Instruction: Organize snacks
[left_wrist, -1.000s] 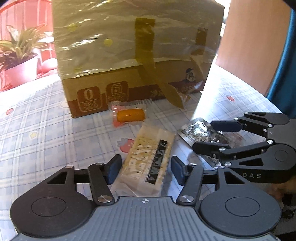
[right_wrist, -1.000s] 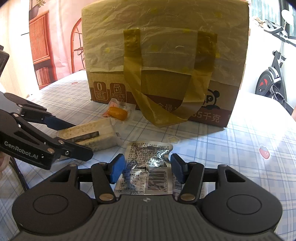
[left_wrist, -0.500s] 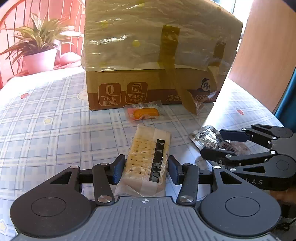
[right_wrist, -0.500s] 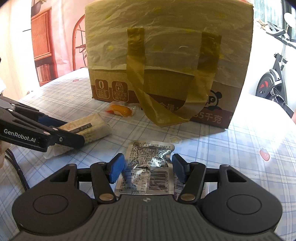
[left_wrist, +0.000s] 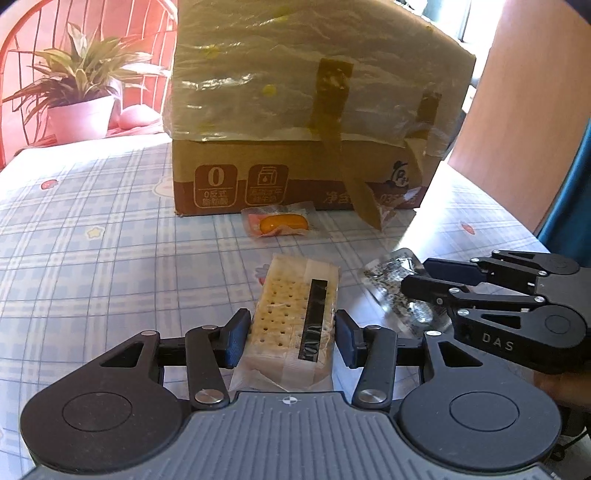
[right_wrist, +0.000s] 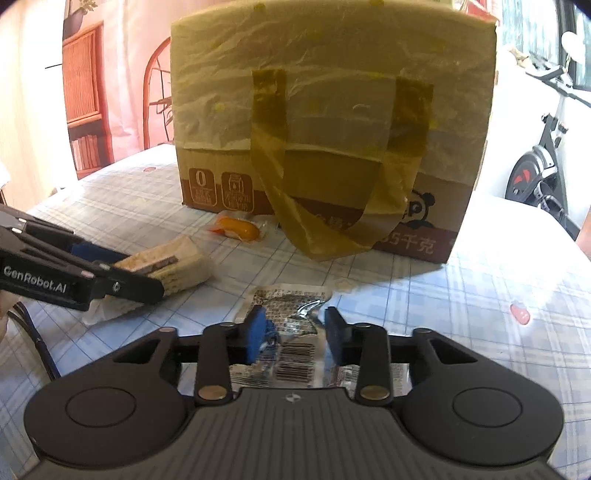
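My left tongs (left_wrist: 291, 341) are clamped on the cracker pack (left_wrist: 295, 317), a blue pad pressed against each long side; the pack lies on the table (left_wrist: 92, 258) in front of the cardboard box (left_wrist: 295, 177), well short of it. My right tongs (right_wrist: 293, 334) are closing around the silver foil packet (right_wrist: 291, 299). The packet lies flat on the table between the pads, and its foil is crumpled between them, but I cannot tell whether they are pressing on it. This packet too sits in front of the box, to the right of the cracker pack. A small clear wrapper with an orange snack (left_wrist: 282, 223) inside lies just beside the box's front face, near its printed icons. The box is draped with a yellowish plastic bag (right_wrist: 332, 92) whose handle loops hang down the front wall to the table. A potted plant (left_wrist: 79, 99) stands behind the box to its left. The table carries a blue plaid cloth.
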